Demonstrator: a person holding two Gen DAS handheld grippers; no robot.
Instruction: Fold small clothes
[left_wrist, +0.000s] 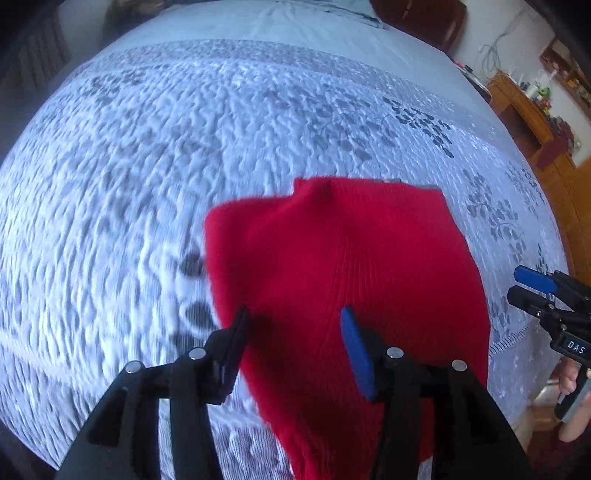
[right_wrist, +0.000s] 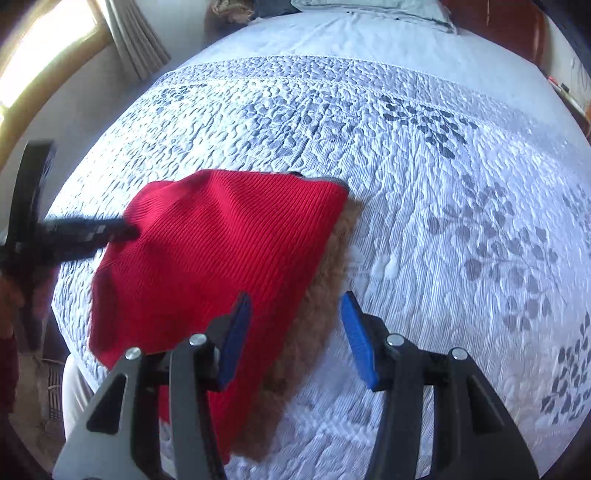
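Red knit garment (left_wrist: 343, 280) lies flat on quilted bedspread (left_wrist: 155, 177) near its near edge, brown furry lining (right_wrist: 317, 295) showing on right; left gripper (left_wrist: 293, 332) and right gripper (right_wrist: 295, 325) both spread, gripping nothing.

"DAS" on right hand-held gripper (left_wrist: 532, 290)

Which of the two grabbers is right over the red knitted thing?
The left gripper. Its open fingers straddle the red knit garment on the bedspread. The right gripper hovers at the garment's edge, half over bare quilt, its jaws open too.
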